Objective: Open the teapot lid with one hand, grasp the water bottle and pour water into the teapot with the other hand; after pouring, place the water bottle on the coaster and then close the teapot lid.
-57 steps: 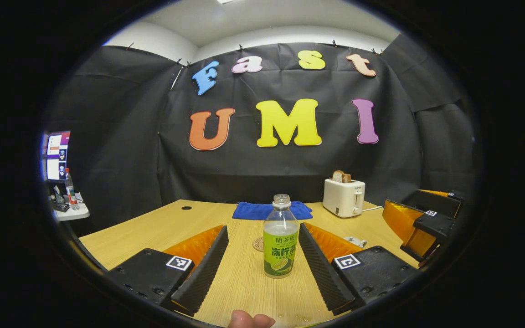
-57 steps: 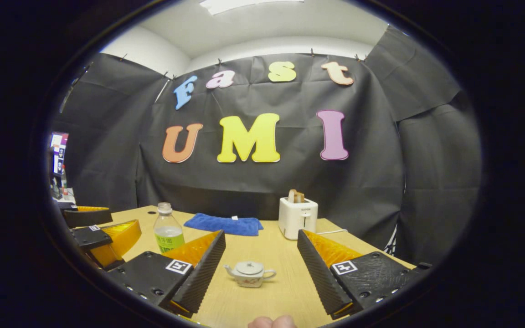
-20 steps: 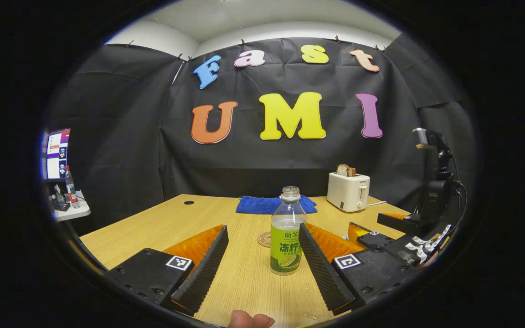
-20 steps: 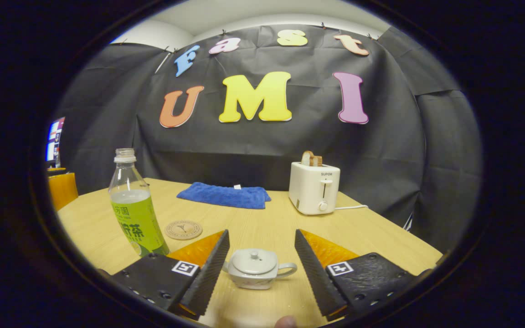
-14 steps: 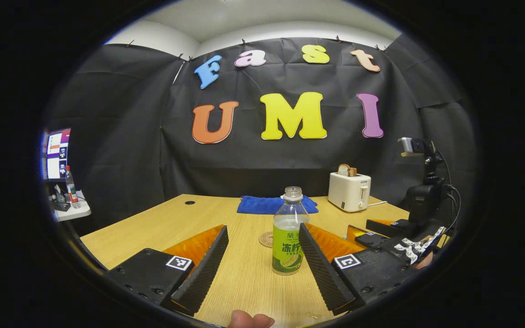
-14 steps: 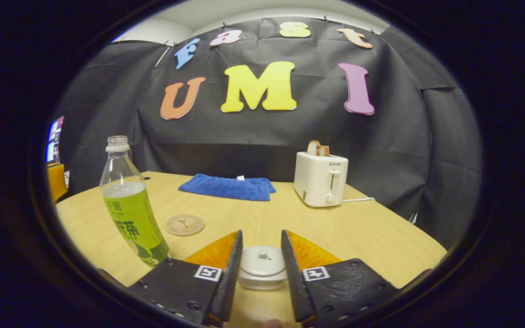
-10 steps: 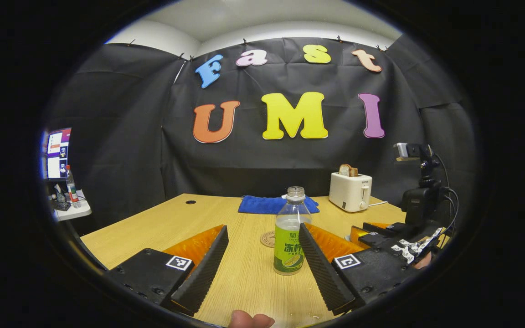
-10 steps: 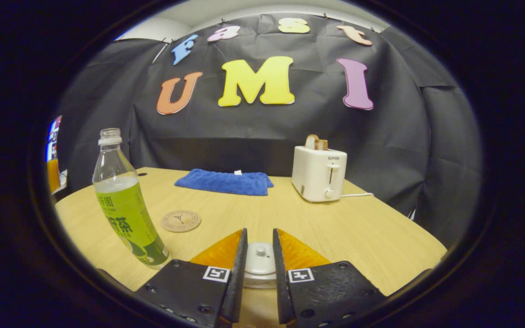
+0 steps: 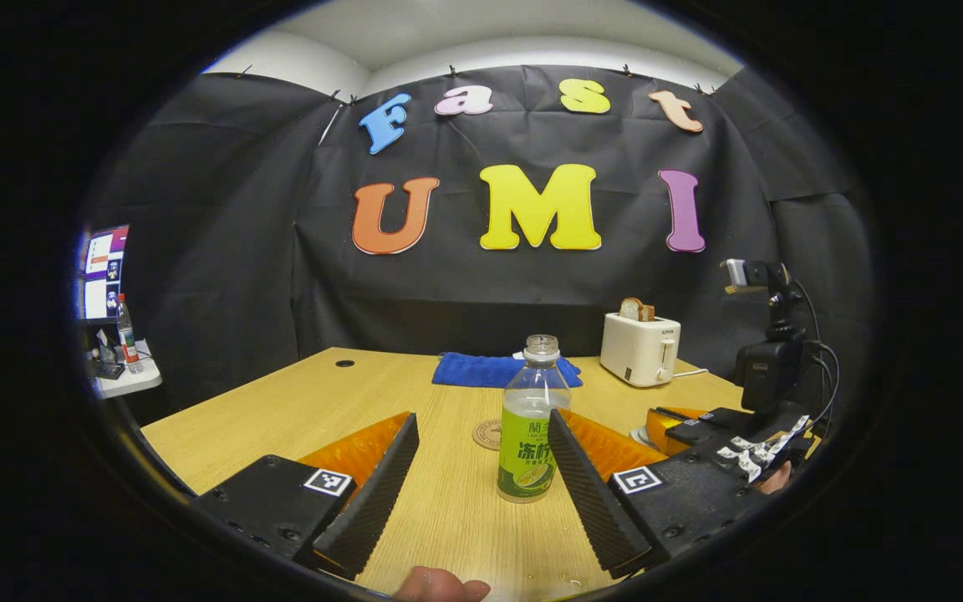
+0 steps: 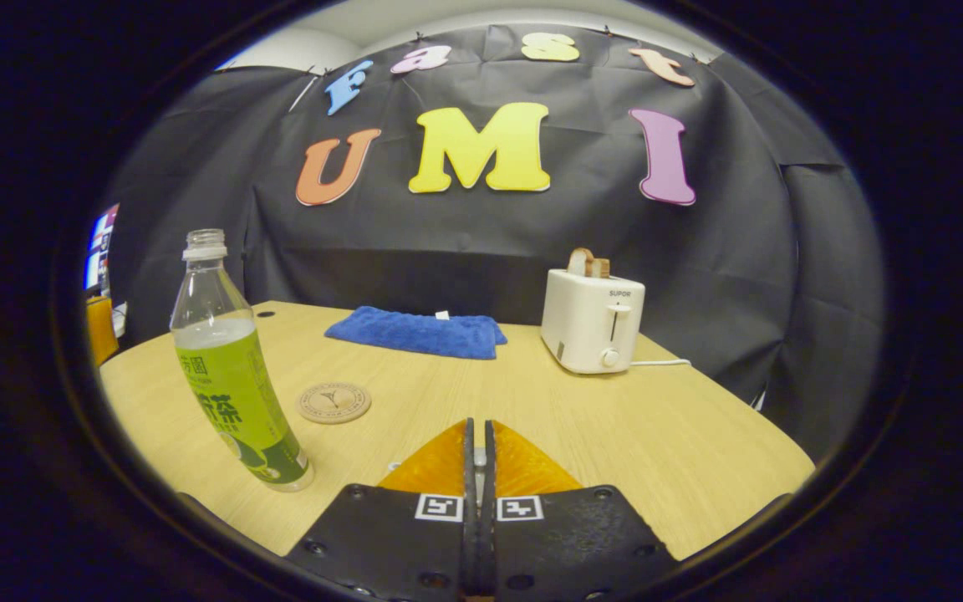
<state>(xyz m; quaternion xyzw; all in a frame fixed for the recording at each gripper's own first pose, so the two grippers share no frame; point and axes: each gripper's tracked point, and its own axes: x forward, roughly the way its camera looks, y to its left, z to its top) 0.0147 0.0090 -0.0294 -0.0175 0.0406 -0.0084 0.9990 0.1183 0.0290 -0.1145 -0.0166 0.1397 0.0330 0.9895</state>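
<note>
Right gripper view showed the right gripper (image 10: 478, 456) with its fingers drawn almost together, a sliver of pale knob (image 10: 478, 456) pinched in the narrow gap between them — by every sign the knob of the teapot lid, though the pot itself lay hidden beneath the fingers. A bottle (image 10: 232, 376) with no cap stood upright on the wooden table (image 10: 682, 435) to that gripper's left, near a round coaster (image 10: 333, 402) that lay bare; a blue cloth (image 10: 415, 332) and a white toaster (image 10: 592, 322) sat farther back. Left gripper view had the left gripper (image 9: 481, 456) spread wide and holding nothing, the bottle (image 9: 532, 431) standing between its fingers but nearer the right-hand one, touched by neither, with the coaster (image 9: 488, 435) just behind it. The right gripper (image 9: 703, 431) appeared there too, low over the table at the far right. Opening the lid looked to be the step in hand. The next move would call for a straight lift of the lid clear of the pot, then for the left fingers to centre on the bottle and close before any tilt.
</note>
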